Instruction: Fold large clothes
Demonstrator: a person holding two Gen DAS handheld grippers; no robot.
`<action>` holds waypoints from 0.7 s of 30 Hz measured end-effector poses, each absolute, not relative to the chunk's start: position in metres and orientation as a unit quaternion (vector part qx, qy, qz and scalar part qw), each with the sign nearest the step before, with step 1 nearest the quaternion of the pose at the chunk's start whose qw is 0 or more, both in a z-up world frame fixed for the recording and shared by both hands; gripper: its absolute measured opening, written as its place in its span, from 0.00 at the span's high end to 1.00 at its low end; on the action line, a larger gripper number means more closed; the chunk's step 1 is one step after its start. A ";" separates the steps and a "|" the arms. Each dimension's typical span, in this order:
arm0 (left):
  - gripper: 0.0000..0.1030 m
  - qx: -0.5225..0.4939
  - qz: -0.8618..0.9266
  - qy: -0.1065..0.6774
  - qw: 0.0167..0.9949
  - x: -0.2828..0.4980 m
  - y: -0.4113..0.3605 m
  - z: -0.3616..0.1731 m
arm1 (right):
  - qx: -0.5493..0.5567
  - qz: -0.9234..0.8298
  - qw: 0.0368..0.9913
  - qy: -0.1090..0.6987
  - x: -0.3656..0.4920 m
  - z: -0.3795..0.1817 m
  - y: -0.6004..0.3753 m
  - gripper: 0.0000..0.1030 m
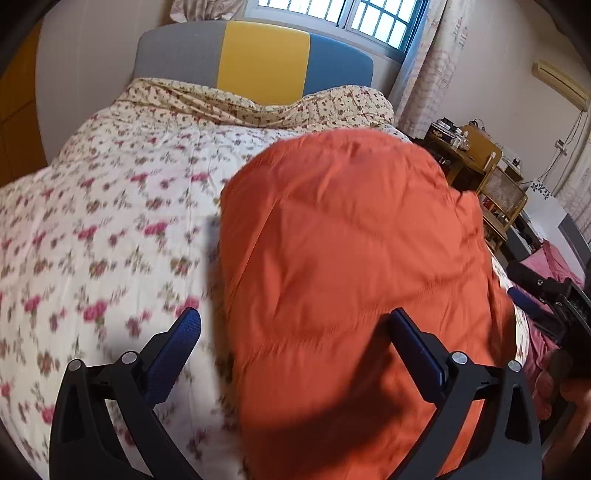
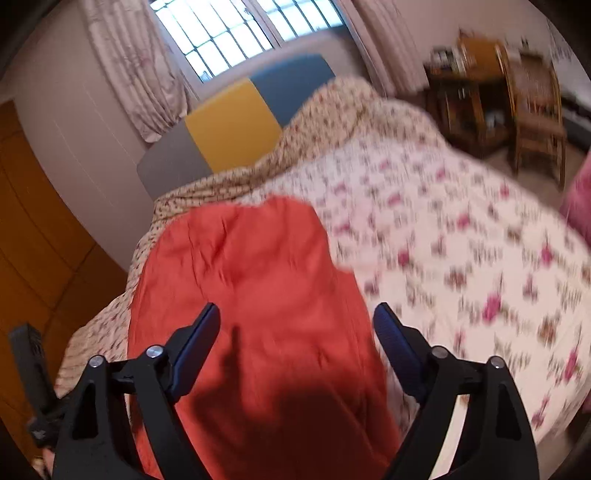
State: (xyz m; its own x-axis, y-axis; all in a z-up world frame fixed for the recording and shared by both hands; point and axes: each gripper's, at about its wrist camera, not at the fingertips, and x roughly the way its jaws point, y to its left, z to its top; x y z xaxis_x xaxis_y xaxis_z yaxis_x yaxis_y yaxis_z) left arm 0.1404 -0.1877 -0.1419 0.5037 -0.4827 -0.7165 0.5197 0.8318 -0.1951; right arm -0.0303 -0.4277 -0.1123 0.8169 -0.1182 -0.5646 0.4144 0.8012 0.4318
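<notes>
An orange garment [image 1: 351, 258] lies spread on the floral bed cover [image 1: 110, 229], its long side running away from me. My left gripper [image 1: 295, 321] is open and empty, hovering over the garment's near left edge. In the right wrist view the same orange garment [image 2: 251, 295] lies below my right gripper [image 2: 297, 317], which is open and empty above its near end. The other gripper shows at the right edge of the left wrist view [image 1: 561, 306] and at the left edge of the right wrist view [image 2: 29, 369].
A headboard [image 1: 258, 59] in grey, yellow and blue stands at the bed's far end under a barred window [image 1: 354, 18]. Wooden furniture and a chair [image 1: 491, 177] stand right of the bed. An orange wardrobe [image 2: 33, 229] is on the left.
</notes>
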 end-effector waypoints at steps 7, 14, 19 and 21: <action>0.03 0.082 -0.284 0.370 0.881 0.168 -0.244 -0.130 | 0.233 -0.172 0.892 0.346 0.034 -0.147 -0.436 0.39; 0.03 0.119 -0.282 0.374 0.875 0.178 -0.269 -0.154 | 0.274 -0.164 0.883 0.344 0.036 -0.189 -0.454 0.31; 0.03 0.129 -0.285 0.372 0.874 0.176 -0.268 -0.157 | 0.288 -0.150 0.879 0.347 0.028 -0.185 -0.459 0.27; 0.03 0.125 -0.297 0.365 0.873 0.170 -0.258 -0.154 | 0.299 -0.147 0.877 0.348 0.018 -0.181 -0.459 0.21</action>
